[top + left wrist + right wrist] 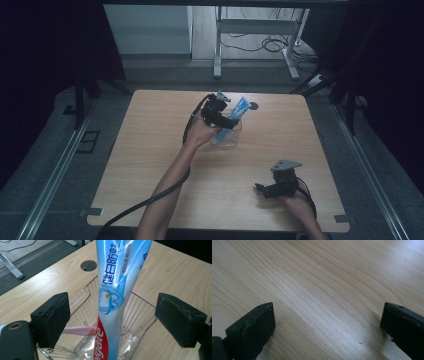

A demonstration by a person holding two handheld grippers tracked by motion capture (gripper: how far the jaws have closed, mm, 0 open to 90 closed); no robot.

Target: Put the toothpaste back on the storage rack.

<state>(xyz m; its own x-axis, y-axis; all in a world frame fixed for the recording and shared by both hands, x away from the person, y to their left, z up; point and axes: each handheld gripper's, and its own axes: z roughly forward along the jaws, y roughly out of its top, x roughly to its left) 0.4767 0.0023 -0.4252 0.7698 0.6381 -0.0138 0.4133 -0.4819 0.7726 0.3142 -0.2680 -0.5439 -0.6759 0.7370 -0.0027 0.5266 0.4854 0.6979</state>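
From above, the worktop [150,165] is a pale wood-grain slab with rounded corners and a round cable hole [253,106] near its far edge. Just on my side of that hole stands a clear tub [227,137], and a blue toothpaste tube [235,117] leans up out of it, its flat crimped end toward the hole. My left gripper [235,121] reaches over the tub, the forearm stretched diagonally from the bottom edge, the wrist bent so the black body lies across the tube, a cable trailing back along my arm. My right gripper [261,188] rests low on the worktop, well apart from the tub on my near side, its grey three-cornered plate on top.

Along my left gripper [112,320], the tub [85,296] proves to be ribbed transparent plastic with squared walls and glossy edges. The toothpaste tube [117,290] stands between my two black jaws, smooth and shiny, light blue with white lettering above and a red band below. The rough-faced pads are spread wide, both clear of the tube, so nothing is pinched. A pink toothbrush handle [77,330] lies across the bottom of the tub behind the tube. The cable hole [88,265] sits just beyond the tub's far rim.

Along my right gripper [328,322], there is bare worktop [324,277], fine streaked grain with a soft sheen. Its matte jaws stand far apart with nothing between them.
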